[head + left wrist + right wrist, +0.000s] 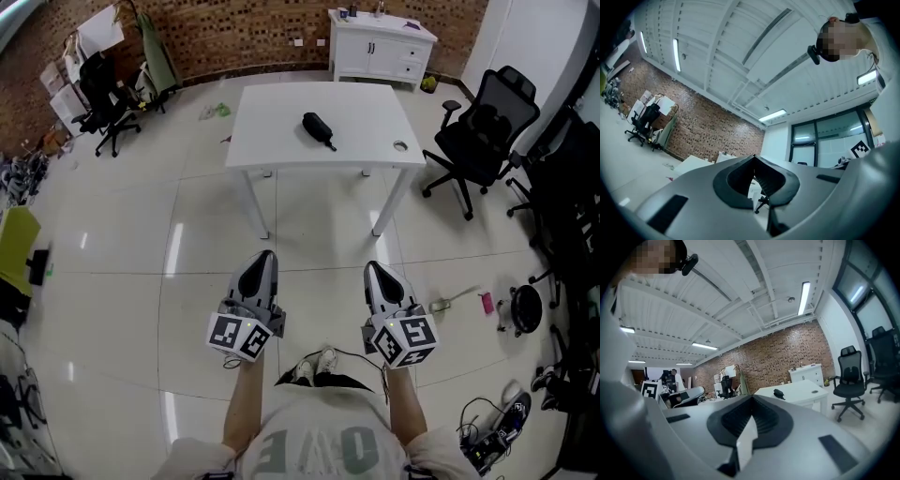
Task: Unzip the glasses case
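Observation:
A black glasses case point(319, 129) lies zipped on the white table point(281, 141), near the table's middle. I stand well back from the table on the tiled floor. My left gripper point(266, 255) and right gripper point(374, 268) are held side by side close to my body, both shut and holding nothing, with their tips pointing toward the table. In the right gripper view the glasses case point(779, 393) shows small on the far table point(801, 390), beyond the closed right gripper point(751, 398). The left gripper point(753, 157) in its own view is closed too, and the case is hidden there.
A round cable hole point(400, 146) sits at the table's front right corner. A black office chair point(483, 131) stands right of the table. A white cabinet point(380, 47) is against the brick wall behind. Another chair point(105, 94) and clutter are at the far left, with cables and gear on the floor at right point(511, 309).

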